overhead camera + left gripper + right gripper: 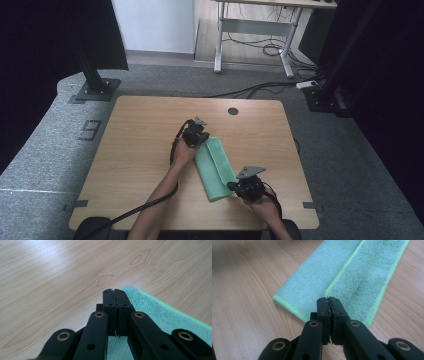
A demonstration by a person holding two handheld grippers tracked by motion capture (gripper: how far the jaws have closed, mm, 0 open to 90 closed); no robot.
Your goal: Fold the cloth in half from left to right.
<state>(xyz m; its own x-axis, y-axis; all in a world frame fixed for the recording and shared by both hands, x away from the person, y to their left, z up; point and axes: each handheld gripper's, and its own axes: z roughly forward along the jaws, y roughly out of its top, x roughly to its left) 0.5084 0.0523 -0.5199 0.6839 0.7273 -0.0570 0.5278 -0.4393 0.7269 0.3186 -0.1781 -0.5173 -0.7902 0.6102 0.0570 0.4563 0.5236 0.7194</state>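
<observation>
We see the left tool at the far end of a folded green cloth that lies slantwise near the middle of the wooden worktop. In the left gripper view its 2 black jaws are pressed together with nothing between them, their tips at the cloth's corner. The cloth is folded lengthwise into a long strip, with 1 layer's pale green edge running down the strip. At its near end sits the right tool. In the right gripper view those jaws also meet, empty, poised at the cloth's near edge.
</observation>
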